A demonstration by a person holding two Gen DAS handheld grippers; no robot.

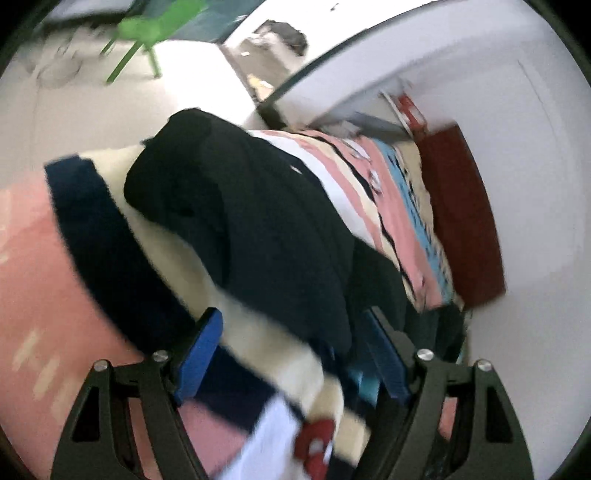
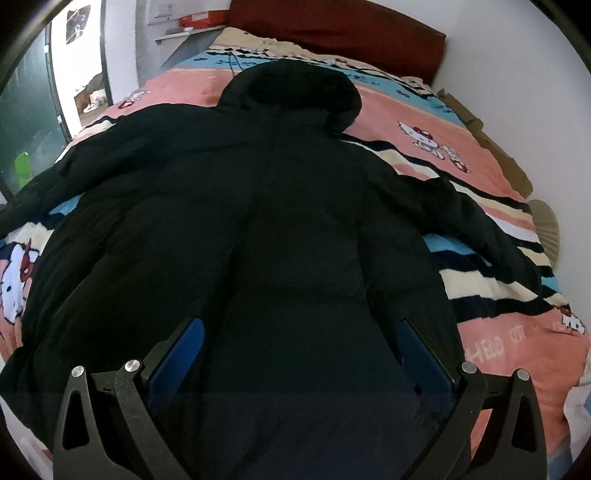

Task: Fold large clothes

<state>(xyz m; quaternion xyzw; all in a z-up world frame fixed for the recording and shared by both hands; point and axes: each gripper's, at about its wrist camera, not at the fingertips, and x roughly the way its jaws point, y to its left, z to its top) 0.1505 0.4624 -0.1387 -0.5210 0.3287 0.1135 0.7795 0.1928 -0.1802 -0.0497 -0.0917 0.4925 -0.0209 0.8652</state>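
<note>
A large black hooded coat lies spread back-up on a bed with a pink, blue and cream striped cartoon blanket. Its hood points toward the far dark red headboard, and both sleeves stretch out to the sides. My right gripper is open, low over the coat's lower hem, jaws wide apart. In the left wrist view, which is tilted and blurred, part of the black coat bunches over the blanket. My left gripper is open, just above the blanket beside the coat's edge.
A dark red headboard and white wall stand at the far end. A woven fan lies at the bed's right edge against the wall. A green chair stands on the floor past the bed. A glass door is at left.
</note>
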